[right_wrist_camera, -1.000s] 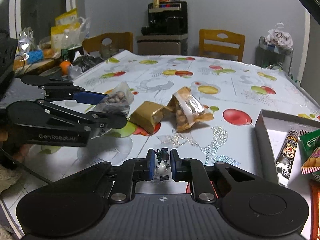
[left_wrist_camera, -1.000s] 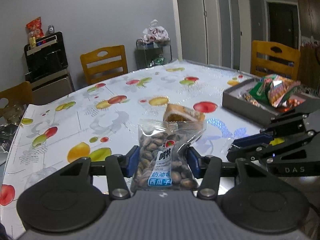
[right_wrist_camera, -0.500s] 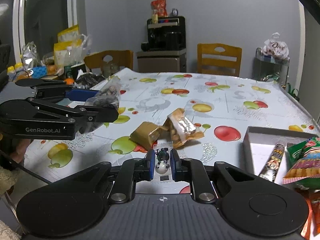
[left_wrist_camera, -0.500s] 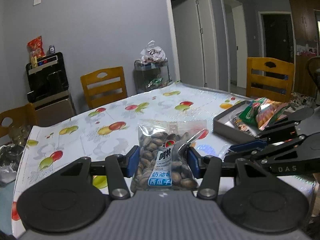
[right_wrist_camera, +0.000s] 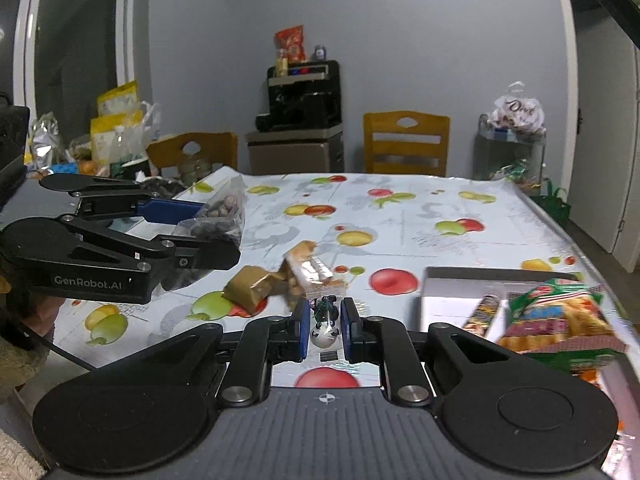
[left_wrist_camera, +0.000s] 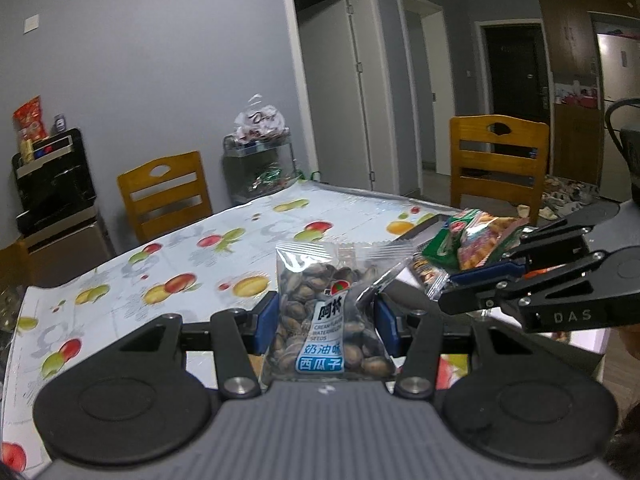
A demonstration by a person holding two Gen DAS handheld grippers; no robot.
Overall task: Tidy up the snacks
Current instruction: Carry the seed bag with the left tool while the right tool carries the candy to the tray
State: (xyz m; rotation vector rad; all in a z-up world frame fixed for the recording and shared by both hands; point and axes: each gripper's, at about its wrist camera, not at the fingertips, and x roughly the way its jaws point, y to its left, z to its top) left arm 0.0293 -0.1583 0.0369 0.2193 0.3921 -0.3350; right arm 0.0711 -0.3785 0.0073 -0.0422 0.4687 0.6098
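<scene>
Both wrist views face across shared table (left_wrist_camera: 208, 264), slightly downward.

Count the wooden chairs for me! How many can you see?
3. One chair stands at the table's far end, one near the far left corner, and one on the right side by the doorways. More may be hidden out of view.

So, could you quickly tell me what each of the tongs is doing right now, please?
Left tongs: closed on the watermelon seed packet.
Right tongs: closed on a small panda-print packet.

2 packets (right_wrist_camera: 280, 280) mid-table, box (right_wrist_camera: 460, 276) right
</scene>
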